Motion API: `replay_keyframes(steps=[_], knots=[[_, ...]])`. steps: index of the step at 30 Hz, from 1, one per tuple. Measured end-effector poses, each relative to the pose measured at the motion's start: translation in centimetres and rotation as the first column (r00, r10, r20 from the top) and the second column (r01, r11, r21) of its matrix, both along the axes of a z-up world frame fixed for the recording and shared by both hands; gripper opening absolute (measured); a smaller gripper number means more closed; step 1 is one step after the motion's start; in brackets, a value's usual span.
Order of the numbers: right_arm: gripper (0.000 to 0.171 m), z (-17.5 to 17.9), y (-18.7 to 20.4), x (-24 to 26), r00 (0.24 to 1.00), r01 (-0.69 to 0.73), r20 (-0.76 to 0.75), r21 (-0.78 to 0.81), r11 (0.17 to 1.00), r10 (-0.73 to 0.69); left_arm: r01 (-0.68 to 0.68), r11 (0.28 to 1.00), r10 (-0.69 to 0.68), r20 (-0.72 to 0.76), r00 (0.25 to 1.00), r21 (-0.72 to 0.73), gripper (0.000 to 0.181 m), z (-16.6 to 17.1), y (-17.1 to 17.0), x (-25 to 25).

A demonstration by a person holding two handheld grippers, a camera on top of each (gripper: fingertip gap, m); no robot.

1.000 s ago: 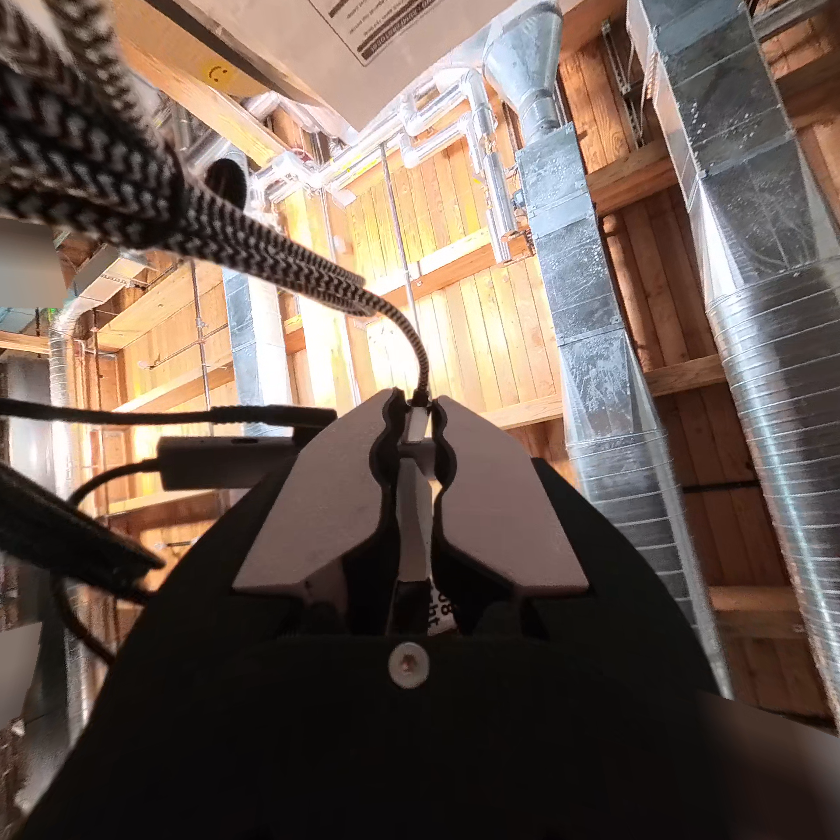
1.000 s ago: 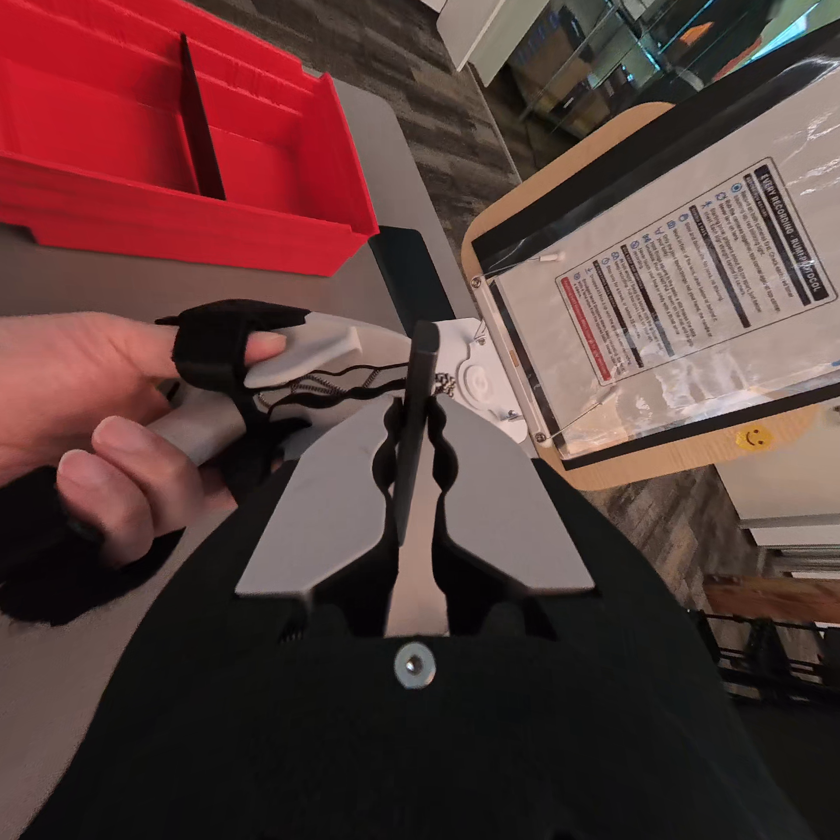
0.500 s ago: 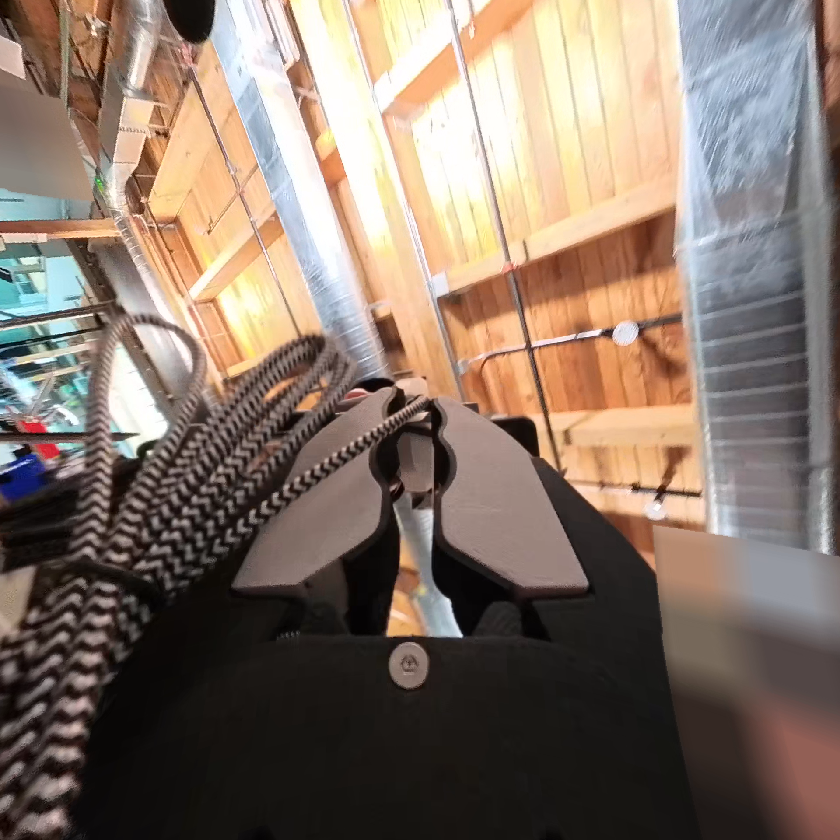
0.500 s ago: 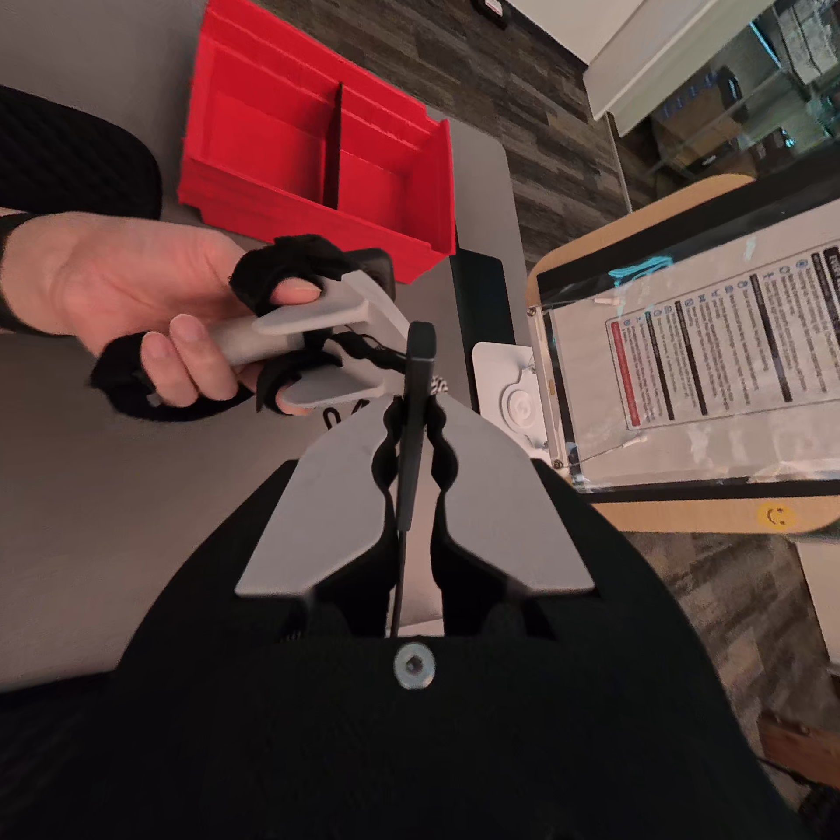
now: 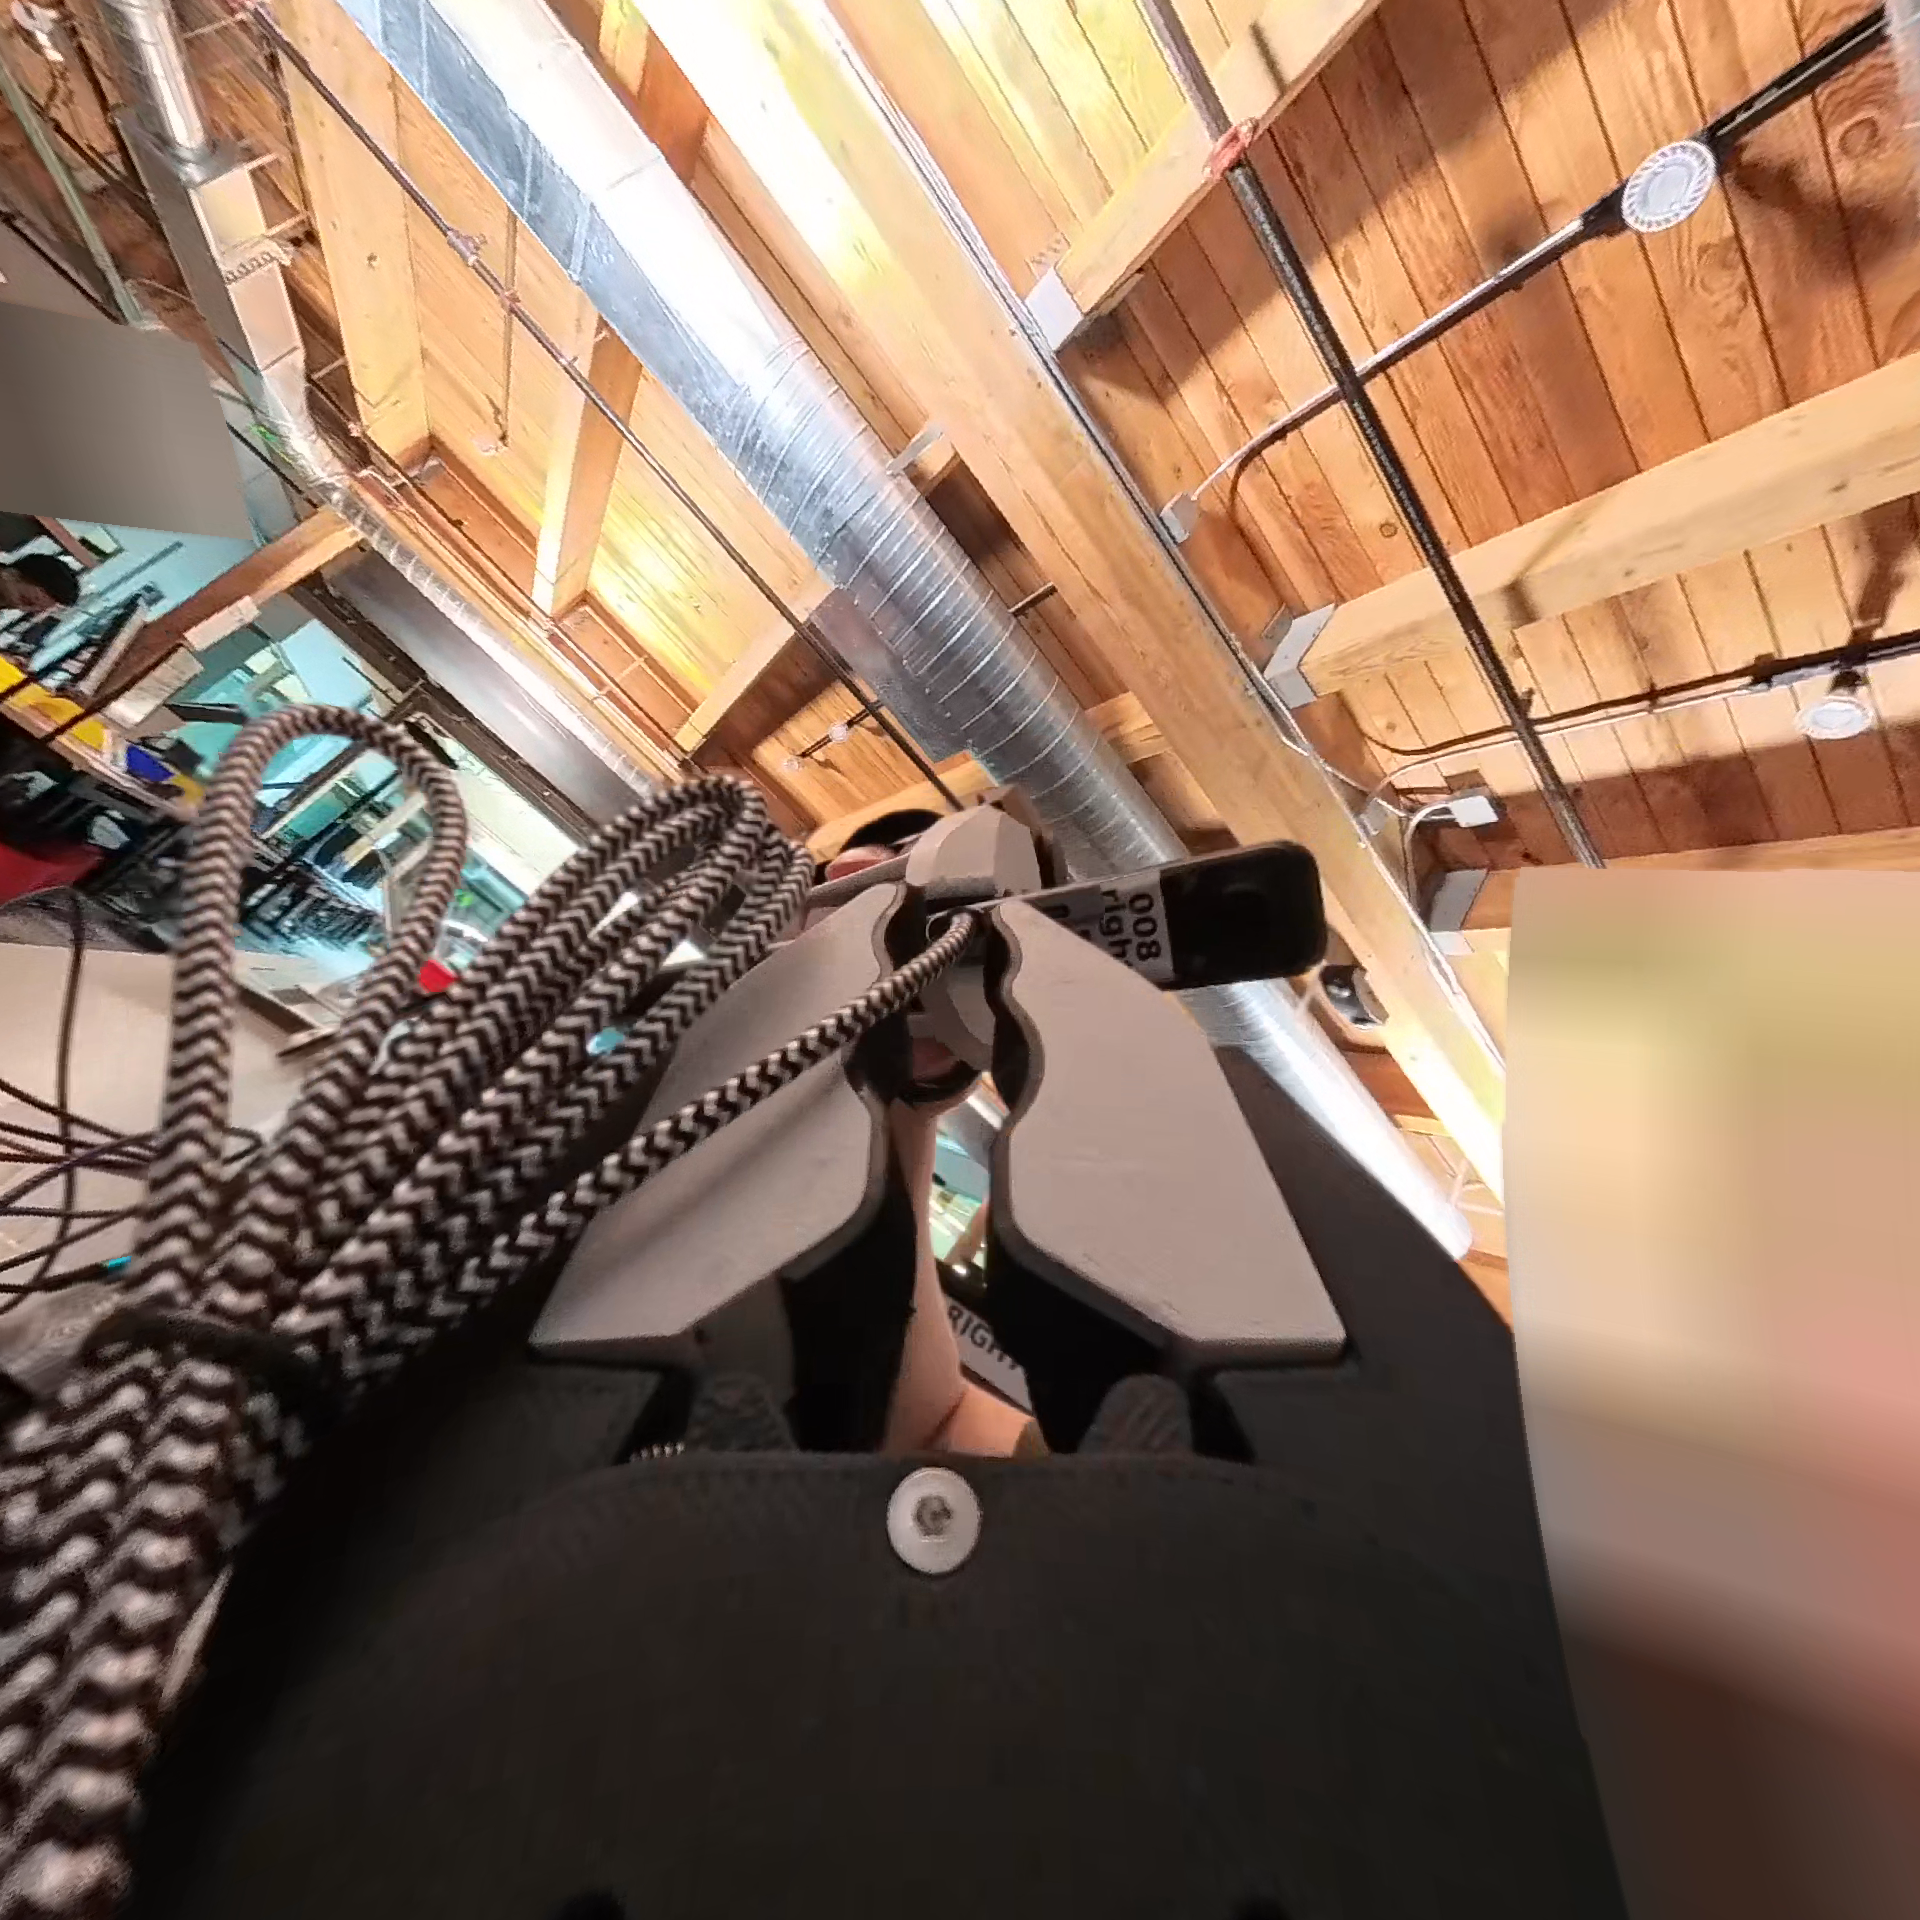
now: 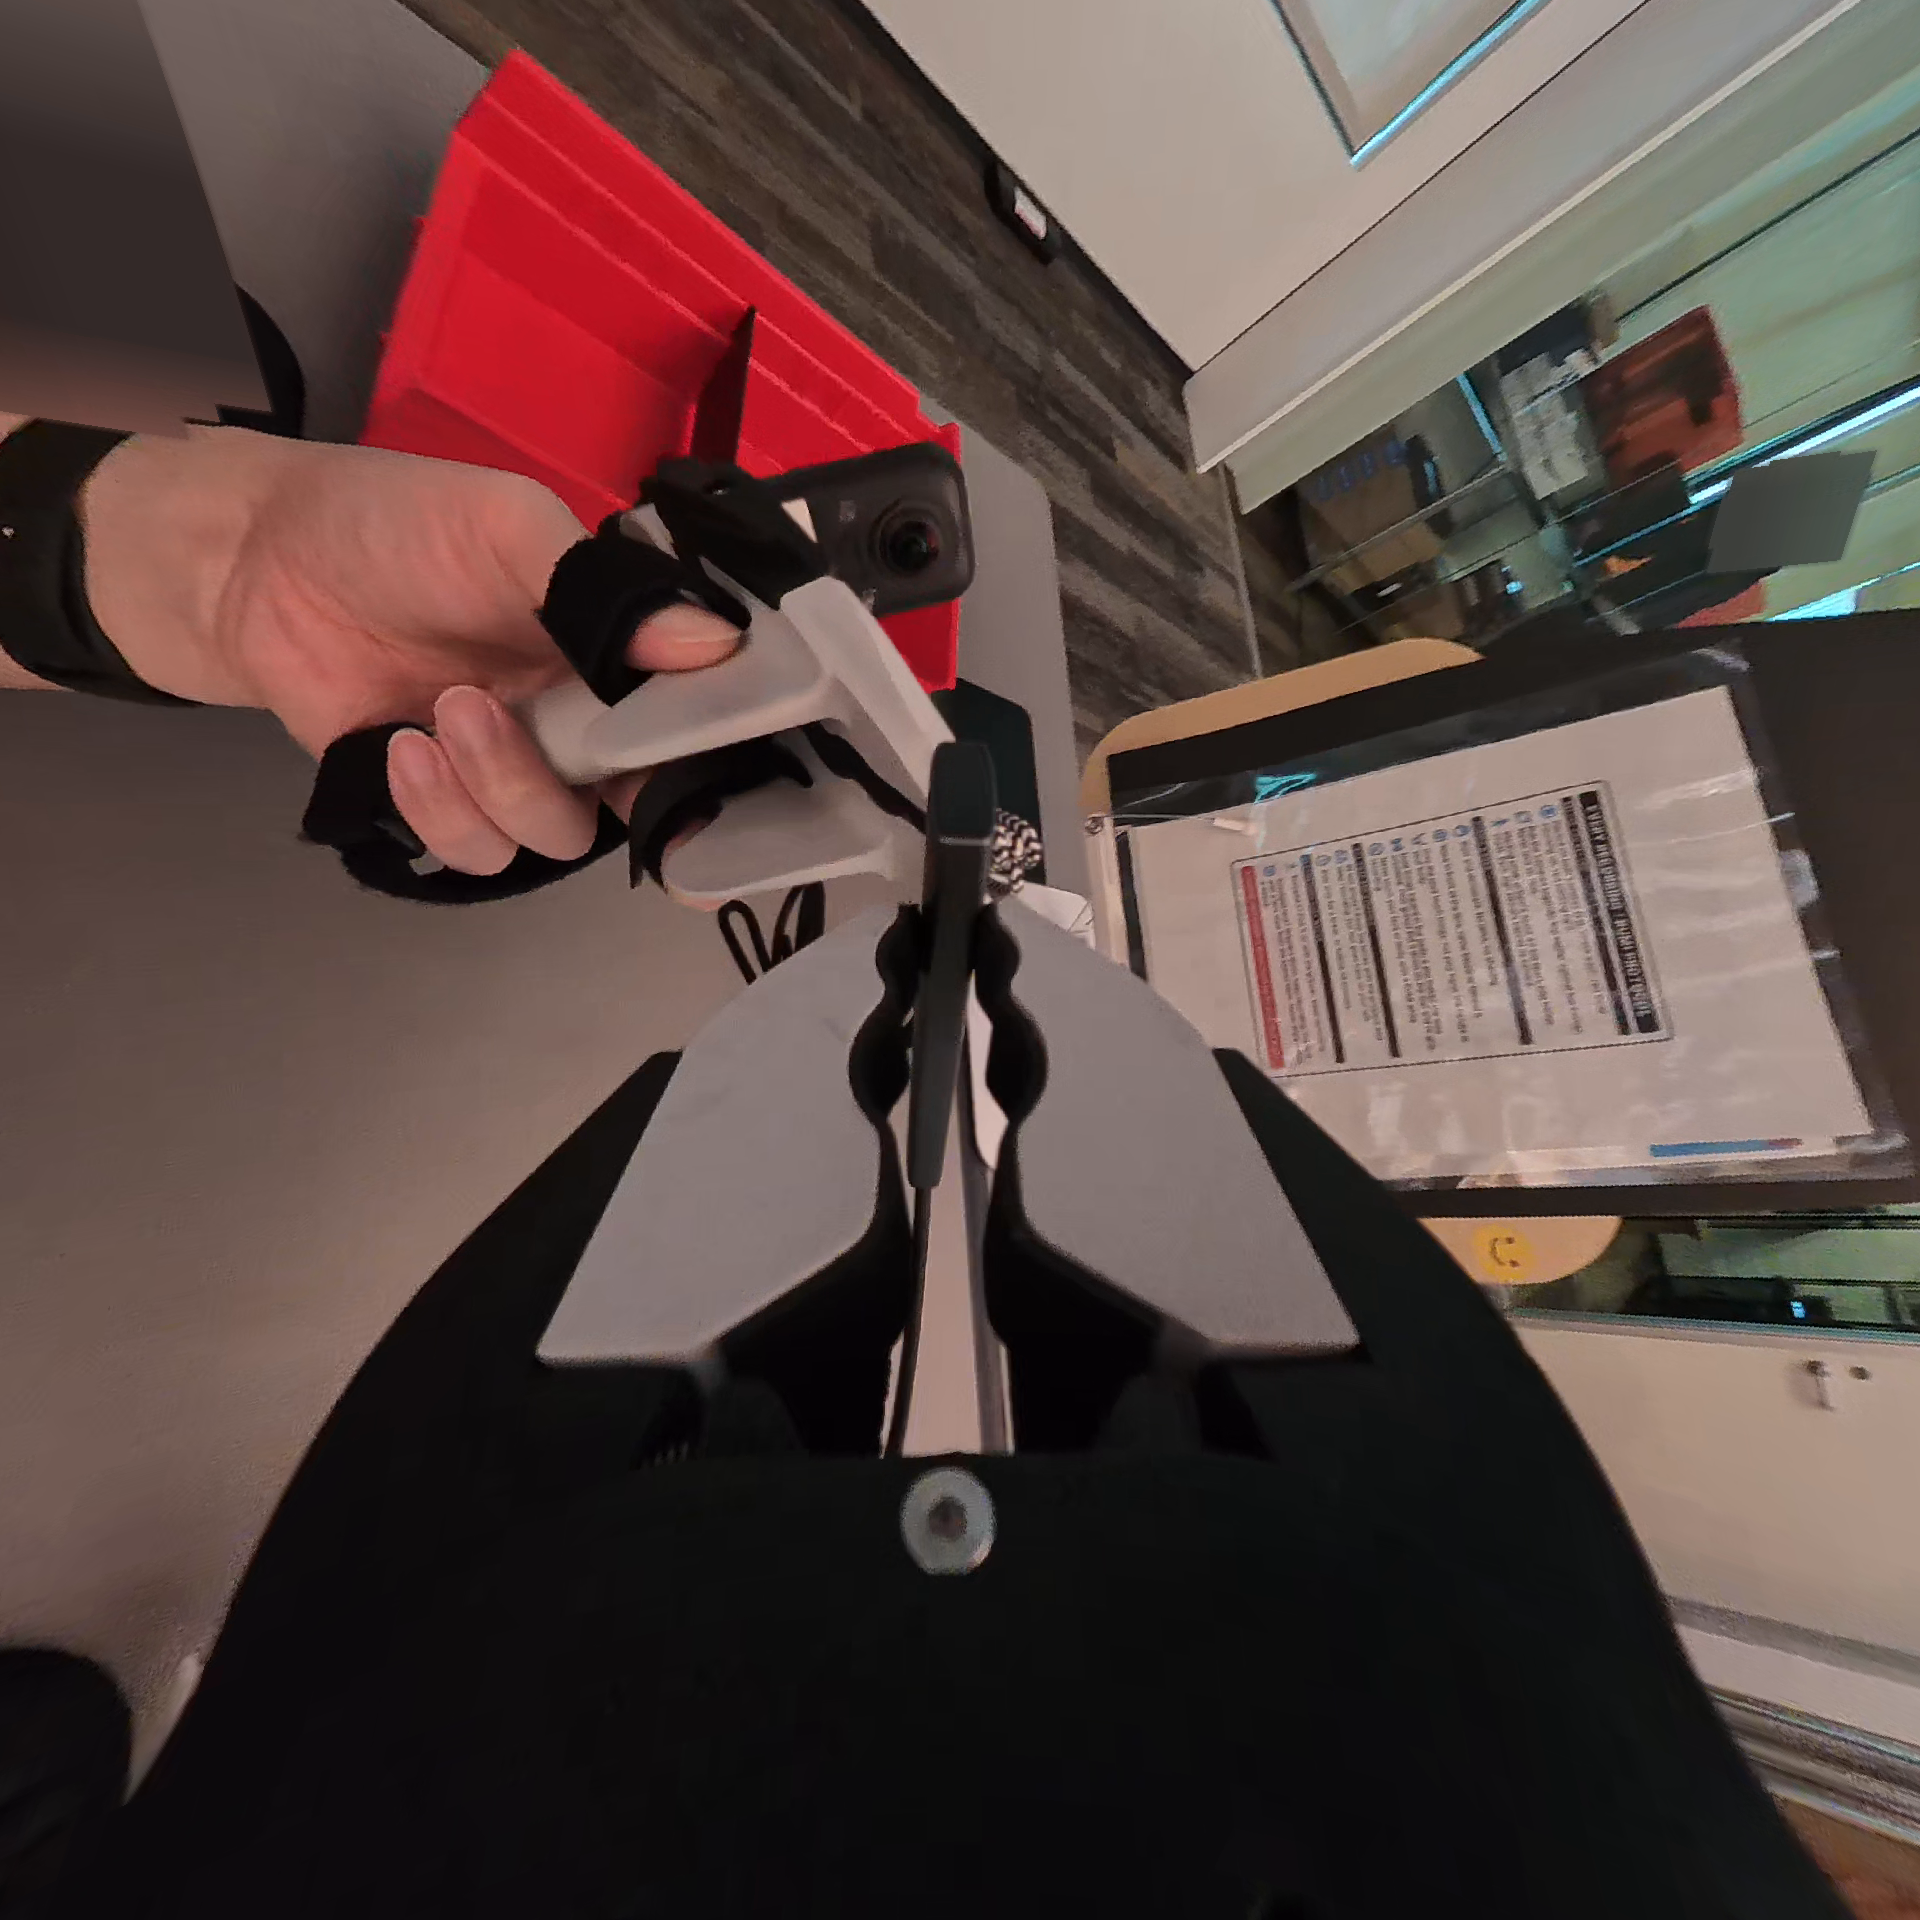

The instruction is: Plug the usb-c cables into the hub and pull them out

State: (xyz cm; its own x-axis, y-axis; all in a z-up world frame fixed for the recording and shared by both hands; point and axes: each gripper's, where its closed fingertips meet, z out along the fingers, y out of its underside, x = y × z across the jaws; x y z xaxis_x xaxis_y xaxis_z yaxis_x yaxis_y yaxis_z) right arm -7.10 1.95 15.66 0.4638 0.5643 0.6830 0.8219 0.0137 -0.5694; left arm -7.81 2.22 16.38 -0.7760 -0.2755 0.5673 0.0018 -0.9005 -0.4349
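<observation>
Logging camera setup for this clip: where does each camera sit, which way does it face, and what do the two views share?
Left wrist view: on the left gripper, tilted up at the wooden ceiling and a metal duct; its fingers pinch the braided cable.
Right wrist view: on the right gripper, looking down at the grey table, red bin and laminated sheet; it clamps the dark hub, with the person's left hand beyond.
Shared: braided cable, and each shows the other gripper.
</observation>
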Motion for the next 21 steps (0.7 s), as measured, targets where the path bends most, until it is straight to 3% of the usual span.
replay_keyframes(steps=[16,21], knots=[[0.012,0.2,-0.5,-0.8,0.995,-0.049,0.096,0.154,0.987,0.034,0.036,0.995,-0.038,0.017,0.999,0.089,0.010,0.3,-0.7,-0.8],[0.012,0.4,-1.6,-1.3,0.980,-0.097,0.196,0.269,0.958,0.044,-0.030,0.960,0.033,-0.008,0.999,0.277,0.010,0.4,-1.9,-1.3]])
